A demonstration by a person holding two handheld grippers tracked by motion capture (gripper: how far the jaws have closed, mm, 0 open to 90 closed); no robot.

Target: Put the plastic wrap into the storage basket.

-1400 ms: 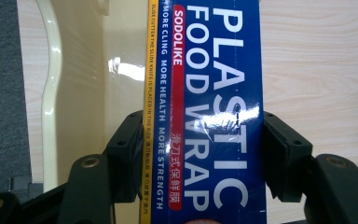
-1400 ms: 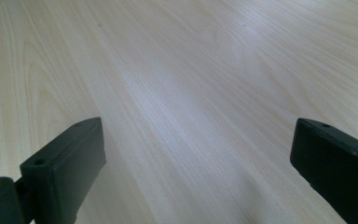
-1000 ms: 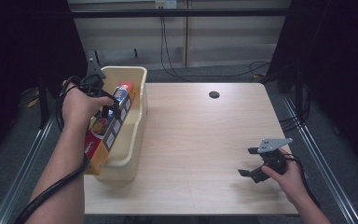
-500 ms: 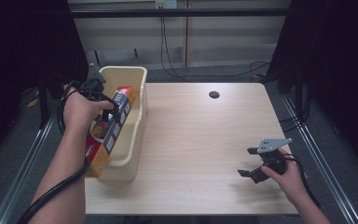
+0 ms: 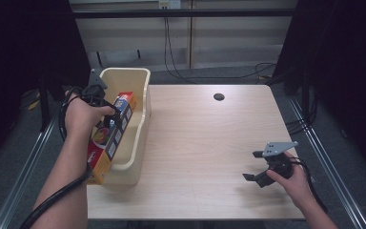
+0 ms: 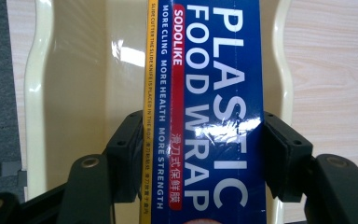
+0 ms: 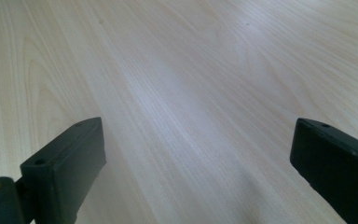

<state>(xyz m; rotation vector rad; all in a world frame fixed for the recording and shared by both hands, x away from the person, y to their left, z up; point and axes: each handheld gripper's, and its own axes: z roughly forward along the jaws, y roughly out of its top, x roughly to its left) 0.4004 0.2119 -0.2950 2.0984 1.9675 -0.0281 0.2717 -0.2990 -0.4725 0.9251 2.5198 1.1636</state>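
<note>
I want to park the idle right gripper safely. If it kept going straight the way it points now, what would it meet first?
Probably just the bare wooden table: the right gripper, jaws open, tilts down at it, nothing between.

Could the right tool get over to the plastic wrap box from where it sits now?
Probably yes: bare table lies between the open right tool and the plastic wrap box, though the left tool already clamps it.

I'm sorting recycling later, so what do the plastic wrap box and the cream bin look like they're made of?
The plastic wrap box looks like printed cardboard with a glossy coat: sharp folded edges and glare across the lettering. The cream bin looks like moulded plastic, smooth and slightly shiny, with rounded rims and soft highlights on its walls. The left gripper clamps the box.
</note>
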